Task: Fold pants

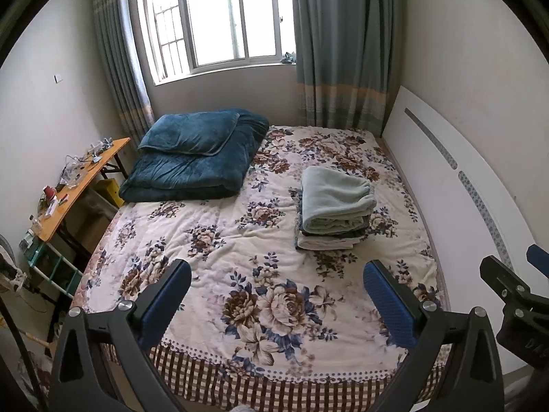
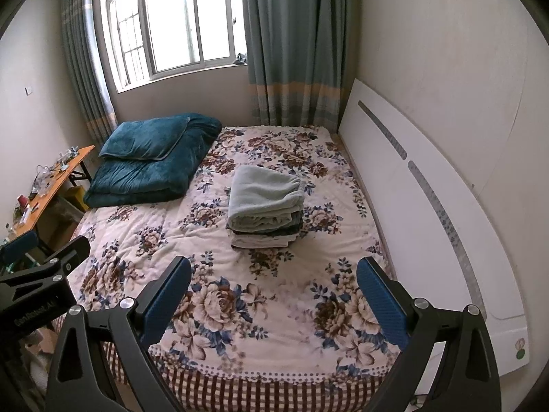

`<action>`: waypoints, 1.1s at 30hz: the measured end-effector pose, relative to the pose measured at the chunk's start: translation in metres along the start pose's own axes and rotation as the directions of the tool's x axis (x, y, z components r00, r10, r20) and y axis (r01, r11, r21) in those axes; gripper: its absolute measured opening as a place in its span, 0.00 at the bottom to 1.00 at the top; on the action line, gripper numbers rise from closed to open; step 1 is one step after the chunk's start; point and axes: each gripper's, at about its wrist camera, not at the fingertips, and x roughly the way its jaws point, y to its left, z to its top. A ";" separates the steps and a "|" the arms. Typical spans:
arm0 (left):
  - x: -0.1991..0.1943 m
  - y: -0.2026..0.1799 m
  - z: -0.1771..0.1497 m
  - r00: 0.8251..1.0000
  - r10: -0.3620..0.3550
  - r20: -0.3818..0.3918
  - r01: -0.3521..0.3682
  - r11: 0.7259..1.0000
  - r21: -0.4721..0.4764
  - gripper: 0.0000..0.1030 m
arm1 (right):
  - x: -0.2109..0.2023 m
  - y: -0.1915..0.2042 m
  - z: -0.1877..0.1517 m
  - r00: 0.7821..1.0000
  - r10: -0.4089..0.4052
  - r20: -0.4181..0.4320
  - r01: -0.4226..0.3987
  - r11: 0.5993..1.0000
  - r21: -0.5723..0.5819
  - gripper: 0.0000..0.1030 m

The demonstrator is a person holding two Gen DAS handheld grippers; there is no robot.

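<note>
A stack of folded clothes lies on the floral bed cover, topped by folded pale green fleece pants (image 1: 334, 201), also in the right wrist view (image 2: 266, 199). Darker and white folded pieces lie under them (image 1: 326, 238). My left gripper (image 1: 276, 292) is open and empty, held above the near end of the bed, well short of the stack. My right gripper (image 2: 272, 290) is open and empty too, beside the left one. Part of the right gripper shows at the right edge of the left wrist view (image 1: 514, 292).
The bed (image 1: 240, 250) has a floral cover with a checked skirt. A folded teal quilt and pillow (image 1: 195, 158) lie at its far left. A white headboard (image 2: 429, 206) runs along the right wall. A cluttered orange side table (image 1: 79, 182) stands at the left. Window and curtains behind.
</note>
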 end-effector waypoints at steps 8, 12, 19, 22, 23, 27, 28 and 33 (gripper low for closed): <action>-0.001 0.001 -0.001 1.000 -0.002 -0.001 0.002 1.000 -0.002 0.99 | -0.003 0.001 -0.007 1.000 0.012 -0.011 -0.012 1.000 0.001 0.96; -0.003 0.002 -0.002 1.000 0.000 0.000 0.000 1.000 -0.004 0.99 | -0.005 0.000 -0.008 1.000 0.014 -0.012 -0.014 1.000 0.001 0.96; -0.005 0.003 -0.003 1.000 0.007 0.007 -0.007 1.000 -0.002 0.99 | -0.006 0.000 -0.008 1.000 0.014 -0.011 -0.014 1.000 -0.001 0.96; -0.009 0.005 -0.006 1.000 0.010 0.006 -0.010 1.000 -0.009 0.99 | -0.006 0.000 -0.008 1.000 0.015 -0.013 -0.015 1.000 0.001 0.96; -0.012 0.007 -0.007 1.000 0.010 0.006 -0.010 1.000 -0.011 0.99 | -0.005 0.000 -0.005 1.000 0.017 -0.013 -0.017 1.000 0.000 0.96; -0.012 0.007 -0.007 1.000 0.013 0.008 -0.012 1.000 -0.011 0.99 | -0.006 0.000 -0.006 1.000 0.019 -0.015 -0.019 1.000 0.000 0.96; -0.012 0.007 -0.007 1.000 0.011 0.008 -0.011 1.000 -0.010 0.99 | -0.006 0.000 -0.006 1.000 0.017 -0.013 -0.017 1.000 0.002 0.96; -0.013 0.007 -0.008 1.000 0.014 0.007 -0.013 1.000 -0.010 0.99 | -0.006 -0.001 -0.006 1.000 0.016 -0.013 -0.016 1.000 0.003 0.96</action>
